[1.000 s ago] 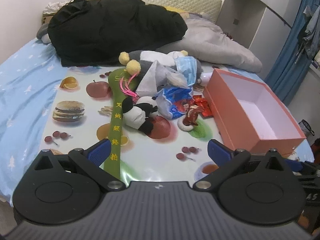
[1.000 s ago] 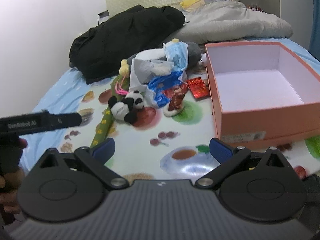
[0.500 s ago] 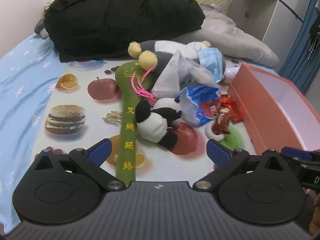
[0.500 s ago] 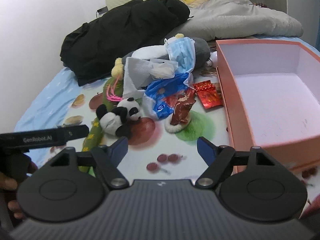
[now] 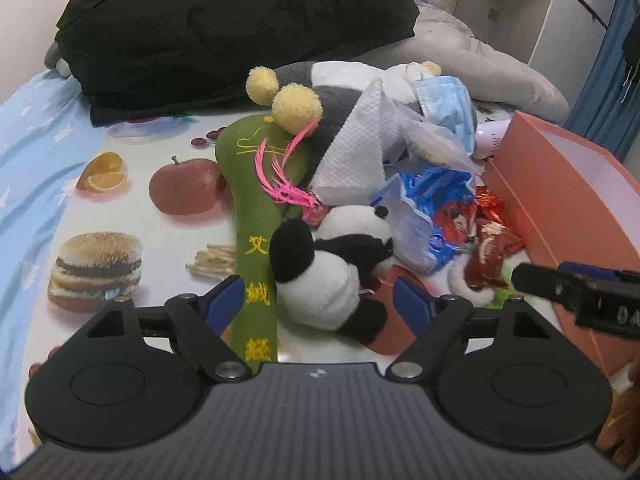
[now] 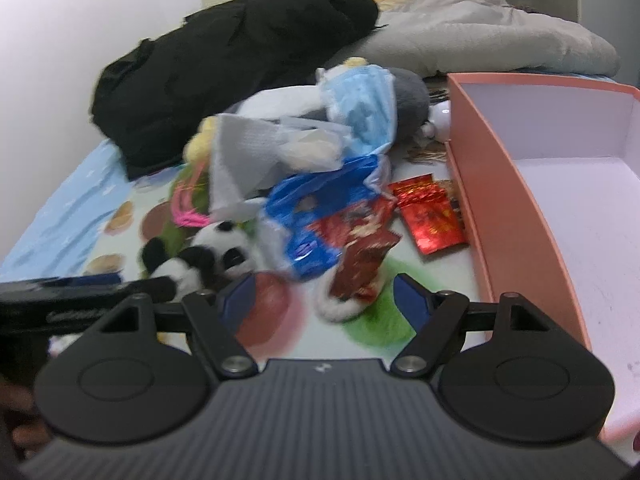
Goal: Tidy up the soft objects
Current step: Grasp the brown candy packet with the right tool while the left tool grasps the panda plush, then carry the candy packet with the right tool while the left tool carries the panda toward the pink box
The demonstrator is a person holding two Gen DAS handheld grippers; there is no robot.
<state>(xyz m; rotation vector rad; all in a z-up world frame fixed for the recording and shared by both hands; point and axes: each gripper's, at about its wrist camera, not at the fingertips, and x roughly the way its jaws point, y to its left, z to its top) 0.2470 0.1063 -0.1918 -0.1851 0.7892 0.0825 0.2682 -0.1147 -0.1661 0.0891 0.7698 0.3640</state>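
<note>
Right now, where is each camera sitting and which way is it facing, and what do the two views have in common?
Left wrist: sits on the left tool, low over the fruit-print mat, facing the black-and-white panda plush; its open blue-tipped fingers show, plus the right tool's black bar at the right edge.
Right wrist: sits on the right tool, facing the red snack wrapper beside the empty pink cardboard box; open fingers show.
Shared: panda, box, blue face mask, black jacket.

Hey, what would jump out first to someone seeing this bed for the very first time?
A jumbled heap of soft things mid-mat: a panda plush lies nearest, against a long green cushion. To its right sits an open, empty orange box; behind, a big black coat.
</note>
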